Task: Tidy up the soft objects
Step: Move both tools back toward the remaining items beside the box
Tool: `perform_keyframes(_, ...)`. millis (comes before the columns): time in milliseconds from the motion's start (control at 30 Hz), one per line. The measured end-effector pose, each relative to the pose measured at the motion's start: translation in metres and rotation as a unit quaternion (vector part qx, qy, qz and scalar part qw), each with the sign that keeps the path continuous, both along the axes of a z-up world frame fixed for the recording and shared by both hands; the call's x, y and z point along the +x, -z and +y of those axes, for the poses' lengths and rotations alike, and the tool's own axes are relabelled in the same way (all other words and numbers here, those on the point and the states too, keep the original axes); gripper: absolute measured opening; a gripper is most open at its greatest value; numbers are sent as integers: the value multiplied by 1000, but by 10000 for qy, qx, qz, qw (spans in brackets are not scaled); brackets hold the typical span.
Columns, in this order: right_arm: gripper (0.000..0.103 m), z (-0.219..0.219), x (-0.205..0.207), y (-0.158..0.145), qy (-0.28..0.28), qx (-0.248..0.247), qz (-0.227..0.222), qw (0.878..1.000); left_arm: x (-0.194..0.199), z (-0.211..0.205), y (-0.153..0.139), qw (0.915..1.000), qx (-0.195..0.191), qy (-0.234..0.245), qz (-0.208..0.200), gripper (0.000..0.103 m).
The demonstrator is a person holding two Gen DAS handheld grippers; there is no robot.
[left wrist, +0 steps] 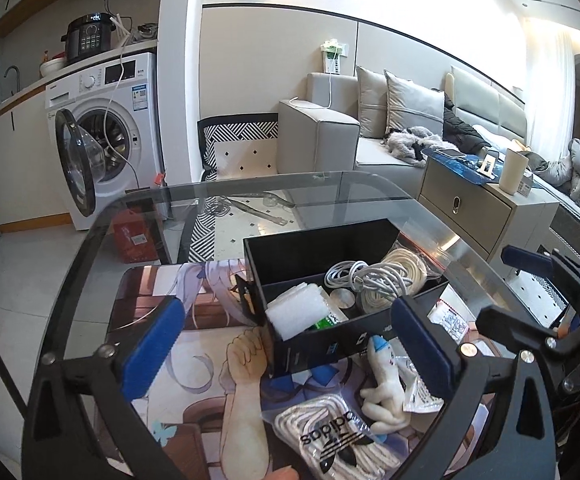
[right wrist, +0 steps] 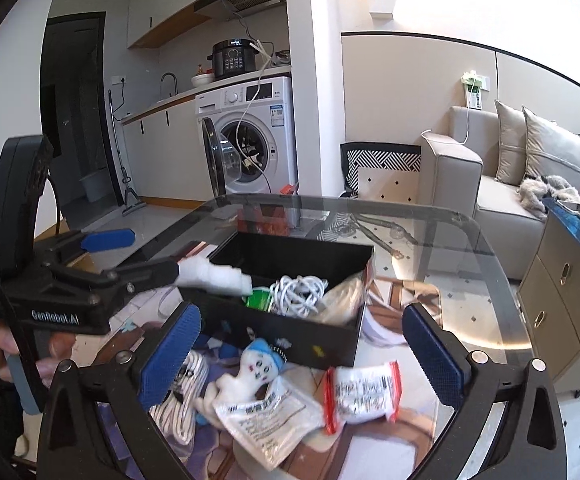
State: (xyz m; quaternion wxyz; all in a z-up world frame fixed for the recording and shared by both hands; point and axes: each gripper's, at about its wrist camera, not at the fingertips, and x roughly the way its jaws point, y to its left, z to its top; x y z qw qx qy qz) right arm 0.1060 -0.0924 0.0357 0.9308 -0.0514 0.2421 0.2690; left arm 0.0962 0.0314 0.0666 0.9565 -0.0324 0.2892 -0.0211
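I have both tools over the glass surface [left wrist: 89, 240], facing the black box [right wrist: 290, 340] that serves as the bin for the soft things. My left tool [left wrist: 285, 344] is spread wide and holds nothing; it hangs just short of the box's near wall, above the packed laces [left wrist: 330, 436] with the sports logo. My right tool [right wrist: 302, 352] is likewise released and empty, its pads framing the loose items that remain outside.

Inside the box sit a white foam pad [left wrist: 298, 312] propped at the near corner, a tangle of white cable [left wrist: 366, 276] and a cream rope coil [left wrist: 406, 264], so sorting looks partly done. In front of the box lie the small white doll [right wrist: 249, 376] with blue hair, a clear printed sachet [right wrist: 265, 416] and a red-edged packet [right wrist: 364, 396], all on the illustrated mat [left wrist: 209, 360]. The doll may be touching the box wall; the distortion makes that hard to judge. I reckon the doll is the nearest candidate, lying between my right tool's pads.
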Motion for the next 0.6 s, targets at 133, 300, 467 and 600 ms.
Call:
perform_keyframes(133,102,-3,-7,1,50,-13,33,10000,-8,2,-2,10000,-14,-16,-30,103)
perform_keyframes(300,102,-8,-12,3,81,119,191,9997,-19,5,1,10000,65,-16,-13,103)
perform_keyframes(467,102,-12,-15,10,204,22,302,9993,-25,8,9,9999,34,-37,100,103)
perform_keyframes(600,102,-15,-16,16,262,-11,367,9990,-28,7,15,9998,76,-14,162,103)
